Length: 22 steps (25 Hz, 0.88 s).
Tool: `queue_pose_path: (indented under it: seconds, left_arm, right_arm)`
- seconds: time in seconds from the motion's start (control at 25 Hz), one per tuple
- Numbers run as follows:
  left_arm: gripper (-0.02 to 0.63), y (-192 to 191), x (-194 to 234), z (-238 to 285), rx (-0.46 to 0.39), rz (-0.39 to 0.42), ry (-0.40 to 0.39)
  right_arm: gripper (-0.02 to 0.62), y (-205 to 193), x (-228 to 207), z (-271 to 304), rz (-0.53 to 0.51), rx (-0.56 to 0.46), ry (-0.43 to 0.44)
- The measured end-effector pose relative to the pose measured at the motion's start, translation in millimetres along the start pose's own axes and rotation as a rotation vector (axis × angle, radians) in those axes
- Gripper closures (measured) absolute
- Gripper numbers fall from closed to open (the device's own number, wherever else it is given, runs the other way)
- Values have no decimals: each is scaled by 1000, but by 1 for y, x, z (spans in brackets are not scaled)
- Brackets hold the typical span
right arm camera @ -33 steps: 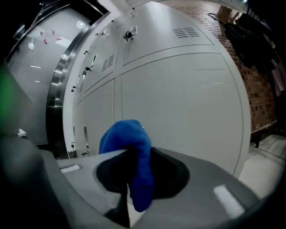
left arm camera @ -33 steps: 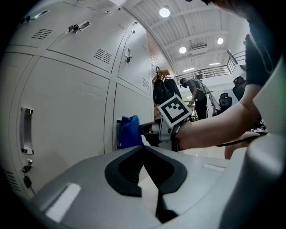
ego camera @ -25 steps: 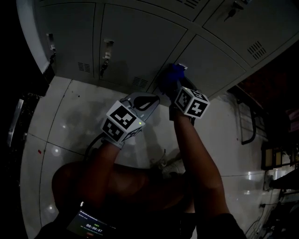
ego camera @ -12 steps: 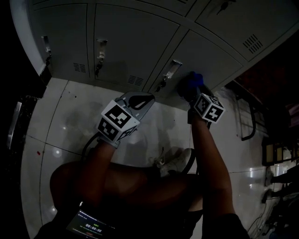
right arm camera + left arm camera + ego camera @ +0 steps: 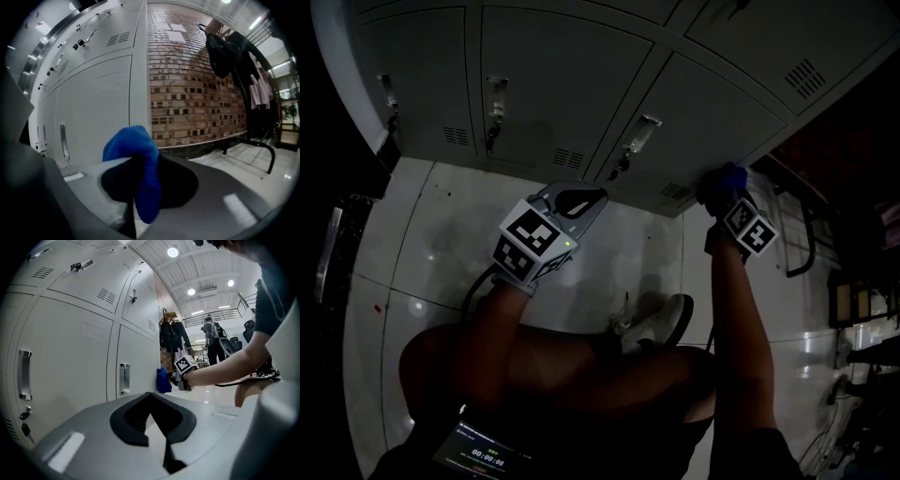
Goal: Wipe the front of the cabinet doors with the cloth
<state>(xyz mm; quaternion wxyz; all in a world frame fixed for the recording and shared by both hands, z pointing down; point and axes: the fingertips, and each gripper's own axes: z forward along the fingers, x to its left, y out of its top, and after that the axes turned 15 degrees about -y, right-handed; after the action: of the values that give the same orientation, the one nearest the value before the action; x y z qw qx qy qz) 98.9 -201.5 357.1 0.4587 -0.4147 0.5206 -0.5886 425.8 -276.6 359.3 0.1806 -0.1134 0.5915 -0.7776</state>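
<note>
Grey cabinet doors (image 5: 581, 84) are filling the background. A blue cloth (image 5: 138, 154) is being pinched by the right hand-held gripper (image 5: 136, 197) and pressed to the door ahead, mid-wipe. The left hand-held gripper (image 5: 157, 437) is being held pressed together and empty. Next, a firm stroke leftward is likely being called for.

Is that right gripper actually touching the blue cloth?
Touching. The right gripper view shows the blue cloth pinched between the closed jaws of the right gripper, its folded end bulging out above them.

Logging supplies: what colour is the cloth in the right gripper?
Bright blue; the cloth shows best in the right gripper view.
</note>
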Motion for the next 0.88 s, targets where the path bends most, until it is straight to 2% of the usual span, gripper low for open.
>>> queue_pose_path:
  seconds: [0.12,0.24,0.6,0.76,0.88]
  left_arm:
    - [605,0,1,-1,0,-2,3]
    - [604,0,2,-1,-1,-4,5]
    - [604,5,3,-3,-20,-4,17]
    - [604,7,4,-5,-32,-10,18]
    - [604,7,4,-6,-36,-11,17]
  right_arm:
    - [518,-2,12,-9,-1,-12,35]
    - [518,-9,37,-21,-77,-39,76]
    - [518,-52,164,-40,-161,-20,290]
    - [518,-70,202,-34,-172,6,326]
    - [518,-80,212,-26,-173,32,323]
